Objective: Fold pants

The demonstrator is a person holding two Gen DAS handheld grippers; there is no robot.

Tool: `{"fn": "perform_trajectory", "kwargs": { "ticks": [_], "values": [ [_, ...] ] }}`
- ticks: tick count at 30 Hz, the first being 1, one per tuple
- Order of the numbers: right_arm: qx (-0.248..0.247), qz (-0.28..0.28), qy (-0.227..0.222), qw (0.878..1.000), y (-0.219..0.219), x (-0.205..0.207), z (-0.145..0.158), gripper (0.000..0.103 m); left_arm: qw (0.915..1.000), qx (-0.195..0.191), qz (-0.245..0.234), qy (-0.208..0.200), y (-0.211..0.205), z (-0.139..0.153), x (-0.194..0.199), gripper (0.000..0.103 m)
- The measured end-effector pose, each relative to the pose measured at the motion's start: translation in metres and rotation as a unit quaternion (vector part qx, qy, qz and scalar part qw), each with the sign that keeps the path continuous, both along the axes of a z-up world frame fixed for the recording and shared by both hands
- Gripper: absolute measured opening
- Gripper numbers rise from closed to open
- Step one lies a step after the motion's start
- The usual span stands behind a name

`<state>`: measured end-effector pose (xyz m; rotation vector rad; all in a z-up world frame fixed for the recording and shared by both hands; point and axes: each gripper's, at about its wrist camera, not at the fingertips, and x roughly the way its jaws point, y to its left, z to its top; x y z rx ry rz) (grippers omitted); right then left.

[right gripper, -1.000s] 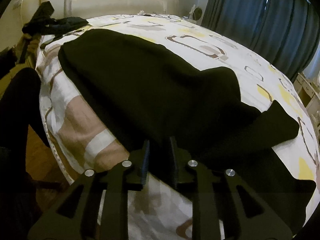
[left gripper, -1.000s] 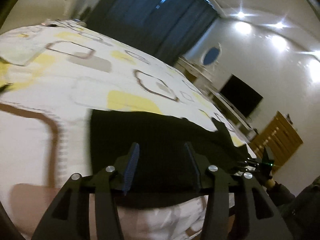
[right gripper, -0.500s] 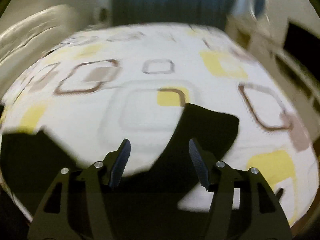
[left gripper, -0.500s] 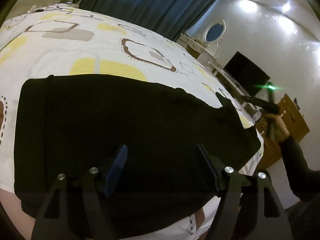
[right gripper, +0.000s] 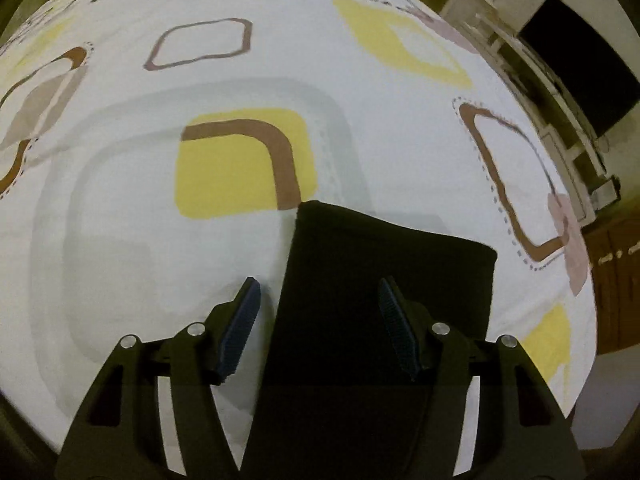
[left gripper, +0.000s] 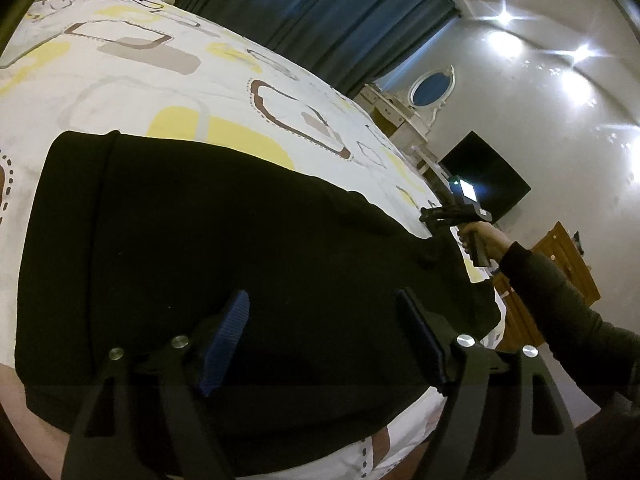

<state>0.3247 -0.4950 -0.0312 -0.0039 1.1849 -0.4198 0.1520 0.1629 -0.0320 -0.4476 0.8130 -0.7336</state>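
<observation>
A bed with a white cover printed in yellow, brown and grey rounded squares fills the scene, under ceiling spotlights and dark blue curtains at the far side.

Left gripper: jaws have just been opening and stand wide apart, poised over the near part of the black pants. The pads do not press on the cloth; nothing is gripped. The pants lie flat on the bed cover, spread from the near left edge toward the far right, with a seam or fold line running down their left side.

Right gripper: jaws have just been opening and stand apart, pointing steeply down at the bed. One black pant end lies flat on the cover between and below the fingers, its far edge square-cut; the left finger stands over bare cover just beside the cloth edge. Nothing is gripped. In the left wrist view this gripper shows at the far right end of the pants, carried by a hand in a dark sleeve.

Beyond the bed on the right: a black screen, a white dresser with an oval mirror and a wooden cabinet.
</observation>
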Motion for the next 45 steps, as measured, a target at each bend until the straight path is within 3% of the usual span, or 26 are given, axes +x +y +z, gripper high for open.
{"fn": "perform_trajectory", "kwargs": {
  "ticks": [1, 5, 7, 10, 14, 18, 22, 28, 32, 36, 39, 40, 41, 43, 45],
  "values": [
    [0.008, 0.0, -0.002, 1.0, -0.003, 0.0, 0.0, 0.057, 1.0, -0.001, 0.0, 0.0, 0.0, 0.0, 0.001, 0.076],
    [0.026, -0.011, -0.01, 1.0, -0.012, -0.006, 0.003, 0.024, 1.0, -0.001, 0.0, 0.001, 0.0, -0.001, 0.001, 0.076],
    [0.041, -0.015, -0.021, 0.999, -0.02, -0.011, 0.007, 0.012, 1.0, -0.002, 0.001, 0.002, 0.0, -0.001, 0.0, 0.076],
    [0.06, -0.014, -0.057, 0.996, -0.027, -0.029, 0.023, 0.008, 1.0, -0.002, 0.002, 0.002, -0.002, -0.002, -0.001, 0.076],
    [0.097, -0.01, -0.132, 0.986, -0.046, -0.075, 0.058, 0.007, 1.0, 0.0, 0.004, 0.005, -0.004, -0.003, 0.0, 0.076],
    [0.114, -0.019, -0.211, 0.971, -0.074, -0.149, 0.093, 0.007, 0.9999, 0.001, 0.009, 0.009, -0.004, -0.003, 0.0, 0.076],
    [0.137, -0.065, -0.29, 0.945, -0.117, -0.243, 0.107, 0.007, 0.9999, 0.003, 0.013, 0.01, -0.005, -0.002, -0.001, 0.079],
    [0.193, -0.137, -0.333, 0.913, -0.167, -0.352, 0.066, 0.007, 0.9996, 0.011, 0.023, 0.012, -0.009, -0.002, -0.004, 0.081],
    [0.224, -0.154, -0.332, 0.903, -0.177, -0.38, 0.031, 0.007, 0.9994, 0.011, 0.028, 0.015, -0.008, -0.002, -0.006, 0.081],
    [0.268, -0.173, -0.317, 0.893, -0.189, -0.382, -0.003, 0.009, 0.9992, 0.017, 0.03, 0.019, -0.01, -0.001, -0.005, 0.081],
    [0.304, -0.195, -0.342, 0.867, -0.194, -0.396, -0.013, 0.023, 0.9991, 0.014, 0.034, 0.022, -0.009, 0.0, -0.005, 0.081],
    [0.316, -0.209, -0.357, 0.854, -0.196, -0.405, -0.014, 0.032, 0.9991, 0.013, 0.034, 0.022, -0.009, 0.0, -0.004, 0.081],
    [0.317, -0.22, -0.361, 0.849, -0.198, -0.41, -0.015, 0.038, 0.9991, 0.013, 0.034, 0.022, -0.009, 0.0, -0.004, 0.081],
    [0.312, -0.252, -0.363, 0.841, -0.203, -0.42, -0.019, 0.041, 0.9991, 0.013, 0.035, 0.022, -0.01, 0.0, -0.004, 0.081],
    [0.346, -0.261, -0.373, 0.82, -0.209, -0.422, -0.029, 0.041, 0.999, 0.013, 0.036, 0.023, -0.01, 0.0, -0.003, 0.081]
  ]
}}
